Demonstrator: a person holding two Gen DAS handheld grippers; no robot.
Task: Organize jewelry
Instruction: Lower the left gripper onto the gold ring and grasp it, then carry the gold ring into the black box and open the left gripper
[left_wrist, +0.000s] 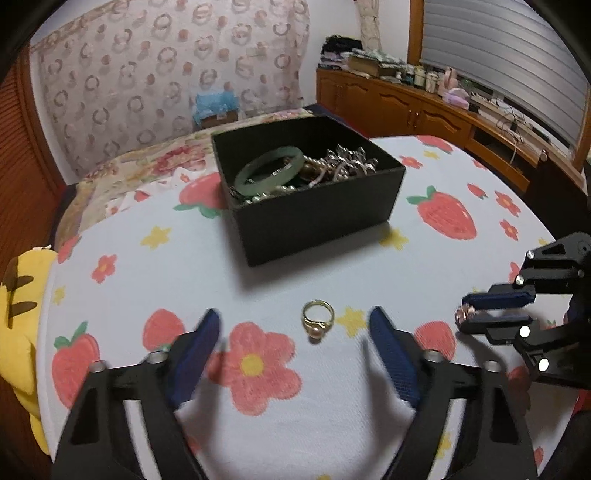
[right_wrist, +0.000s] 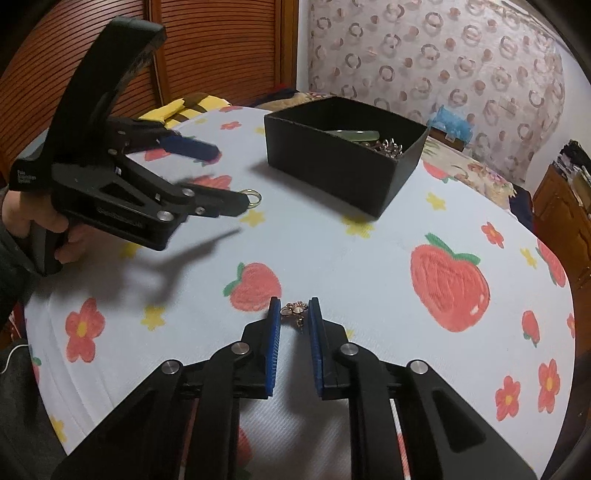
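Note:
A gold ring with a pinkish pearl (left_wrist: 317, 325) lies flat on the strawberry-print cloth, between the wide-apart fingers of my left gripper (left_wrist: 295, 321), which is open and not touching it. The right wrist view shows that ring (right_wrist: 253, 197) just off the lower fingertip of the left gripper (right_wrist: 229, 175). My right gripper (right_wrist: 294, 306) is shut on a small flower-shaped piece (right_wrist: 293, 309) at cloth level; the same right gripper (left_wrist: 467, 314) appears at the right. The black box (left_wrist: 314, 218) behind holds a green bangle (left_wrist: 269, 170) and silver chains (left_wrist: 351, 162).
The round table's cloth (right_wrist: 369, 258) drops away at its edges. A yellow plush (left_wrist: 18, 314) sits off the left edge. A person's hand (right_wrist: 37, 221) grips the left tool's handle. Wooden cabinets (left_wrist: 406, 107) stand at the back right.

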